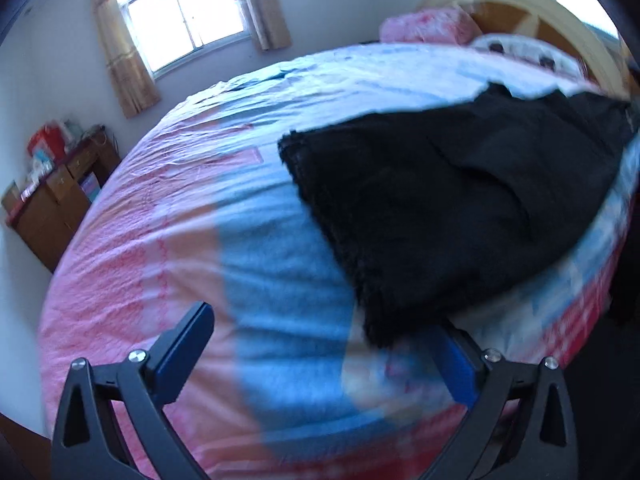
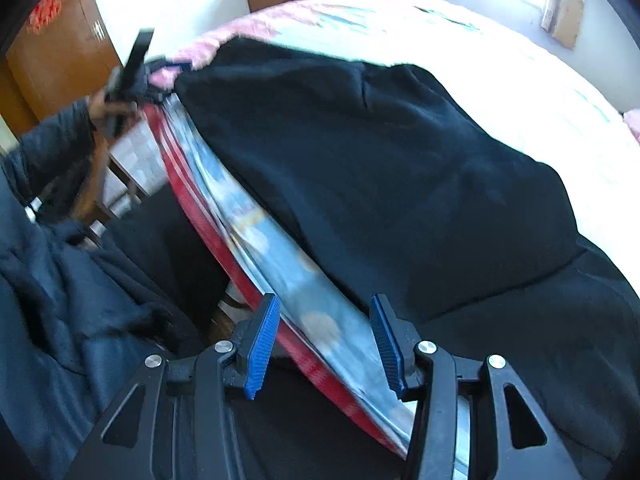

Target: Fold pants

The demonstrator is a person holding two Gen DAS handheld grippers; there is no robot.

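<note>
Pants [image 1: 440, 208] on bed [image 1: 180, 220], ahead of jaws | left gripper [image 1: 324, 340] agape | right gripper [image 2: 324, 344] agape

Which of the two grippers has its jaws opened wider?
The left gripper: its blue fingers stand far apart over the bed; the right gripper's are closer.

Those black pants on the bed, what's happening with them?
A person is folding the black pants on the bed, using tongs in each hand. Right now neither is gripping anything: the left tongs are wide open near the pants' edge, and the right tongs are open over the bed's side. The pants lie bunched, not neatly folded yet.
</note>
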